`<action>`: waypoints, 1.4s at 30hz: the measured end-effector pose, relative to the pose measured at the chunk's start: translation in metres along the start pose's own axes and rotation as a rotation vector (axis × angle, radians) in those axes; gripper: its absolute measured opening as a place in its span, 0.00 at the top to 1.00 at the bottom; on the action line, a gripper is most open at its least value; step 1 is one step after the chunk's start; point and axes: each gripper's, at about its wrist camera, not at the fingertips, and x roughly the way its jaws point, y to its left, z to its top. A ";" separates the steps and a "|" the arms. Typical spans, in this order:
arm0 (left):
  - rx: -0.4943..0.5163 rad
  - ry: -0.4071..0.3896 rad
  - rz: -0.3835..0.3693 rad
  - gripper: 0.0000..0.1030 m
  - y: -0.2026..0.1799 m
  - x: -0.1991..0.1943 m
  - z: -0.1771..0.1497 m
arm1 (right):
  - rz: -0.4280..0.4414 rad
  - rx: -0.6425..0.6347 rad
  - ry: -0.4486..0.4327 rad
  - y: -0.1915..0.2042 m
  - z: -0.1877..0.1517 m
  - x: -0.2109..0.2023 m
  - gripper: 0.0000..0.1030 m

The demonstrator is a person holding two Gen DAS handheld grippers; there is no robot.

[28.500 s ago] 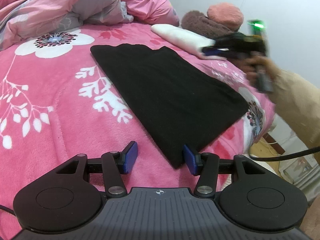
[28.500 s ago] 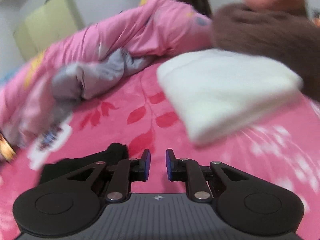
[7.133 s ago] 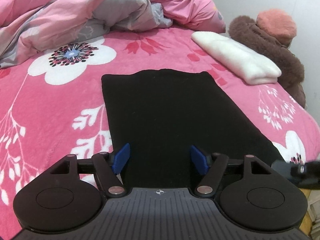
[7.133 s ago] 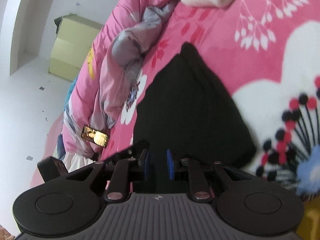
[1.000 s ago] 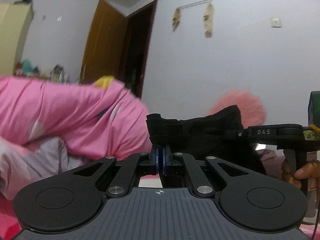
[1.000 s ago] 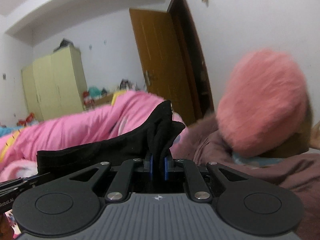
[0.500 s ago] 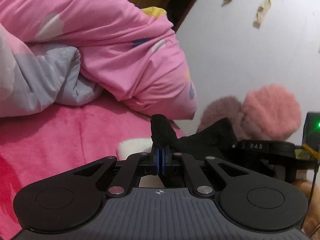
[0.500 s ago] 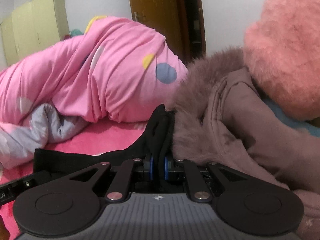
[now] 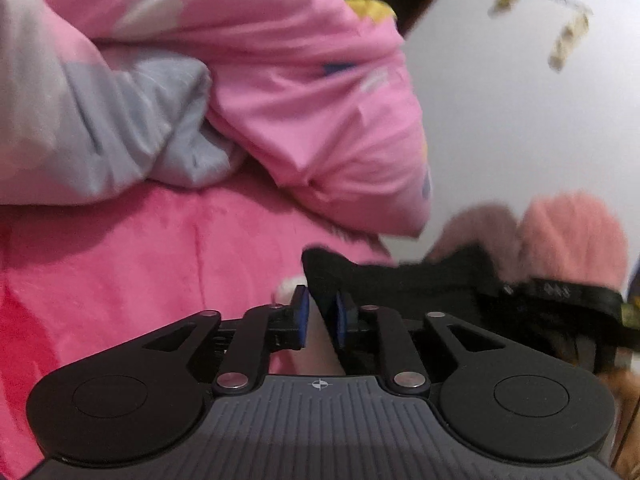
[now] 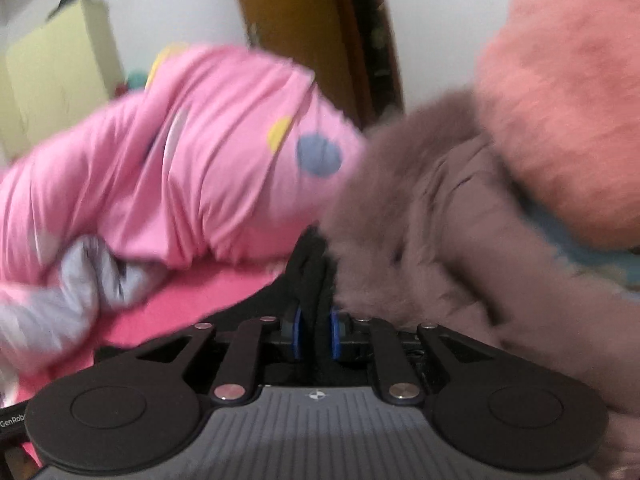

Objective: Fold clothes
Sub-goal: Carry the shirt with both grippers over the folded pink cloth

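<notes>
Black garment (image 9: 404, 280): one edge is carried low over the pink floral blanket (image 9: 132, 256), stretched between the two tools, at about 1 o'clock from the left gripper (image 9: 319, 314) in the left wrist view. Change noted: half a second ago the left pads were pressed together on the cloth; now a narrow gap shows between them, and the corner (image 9: 316, 264) lies just beyond and partly against the right-hand pad, so the left grip reads as slackened or released. The right gripper (image 10: 316, 334) stands narrow with a bunch of the black cloth (image 10: 310, 276) pinched between its blue pads, at 12 o'clock in its own view. A second ago both tools pointed at the wall and door; both now point downward toward the bed. Judgement: the carried edge is being laid down to complete a fold, with release beginning on the left. Surroundings: brown fur-trimmed coat (image 10: 432, 208) touching the cloth at 2 o'clock, pink quilt (image 10: 208, 168) at 10 o'clock, fluffy coral cushion (image 10: 568, 92) beyond.
</notes>
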 end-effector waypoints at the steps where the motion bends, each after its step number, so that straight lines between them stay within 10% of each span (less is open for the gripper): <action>1: 0.001 -0.021 0.017 0.84 -0.001 -0.002 0.002 | 0.000 0.022 -0.023 -0.003 0.004 -0.005 0.72; 8: 0.133 -0.122 0.080 0.84 -0.018 -0.011 0.001 | 0.115 0.078 -0.098 -0.010 0.022 -0.025 0.71; 13: 0.231 -0.117 0.073 0.84 -0.030 -0.004 -0.008 | 0.242 0.017 0.026 0.008 0.019 -0.010 0.82; 21: 0.300 -0.034 0.093 0.82 -0.035 0.020 -0.022 | 0.055 0.176 0.084 -0.007 0.003 0.047 0.95; 29: 0.272 -0.044 0.118 0.74 -0.034 0.005 -0.019 | 0.354 0.340 -0.122 -0.033 -0.007 -0.055 0.88; 38: 0.597 0.084 -0.110 0.71 -0.110 -0.057 -0.078 | 0.211 0.305 -0.026 -0.063 -0.108 -0.151 0.88; 42: 0.806 0.061 -0.058 0.68 -0.142 -0.072 -0.118 | 0.120 0.544 -0.066 -0.107 -0.138 -0.144 0.91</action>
